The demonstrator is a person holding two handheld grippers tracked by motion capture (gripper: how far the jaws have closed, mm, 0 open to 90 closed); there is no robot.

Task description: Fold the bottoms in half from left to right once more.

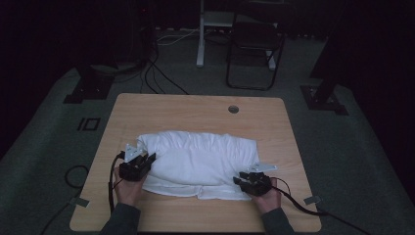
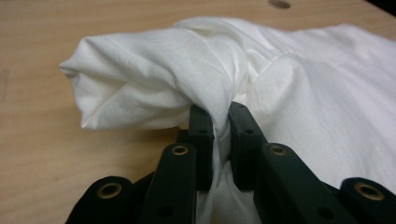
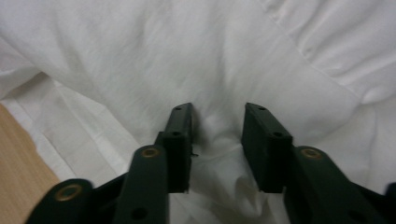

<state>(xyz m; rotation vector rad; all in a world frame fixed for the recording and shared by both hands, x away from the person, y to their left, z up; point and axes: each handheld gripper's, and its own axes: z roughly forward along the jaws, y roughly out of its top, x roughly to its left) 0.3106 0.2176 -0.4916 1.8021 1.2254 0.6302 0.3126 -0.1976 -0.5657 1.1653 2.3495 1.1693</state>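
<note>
Left gripper view: left tool (image 2: 220,122) is clamped on a bunched fold of the white garment (image 2: 196,65). Risk: the thin pinch slips out or drags the whole pile. Right tool (image 3: 217,122) stands apart, cloth between its jaws but ungripped, so that side could sag. Garment lies mid-surface (image 1: 147,110), a tool at each near corner.

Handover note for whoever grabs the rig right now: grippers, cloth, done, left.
Left gripper: shut on a bunched fold at the left end of the white cloth.
Right gripper: jaws apart, cloth between them, pads not pressing; sits at the cloth's near right corner.
Cloth: partly folded, puffy heap mid wooden table, a flat layer sticking out along its near edge.
Done: a rough fold.
Left: probably regrip on the right, finish and flatten the fold.
</note>
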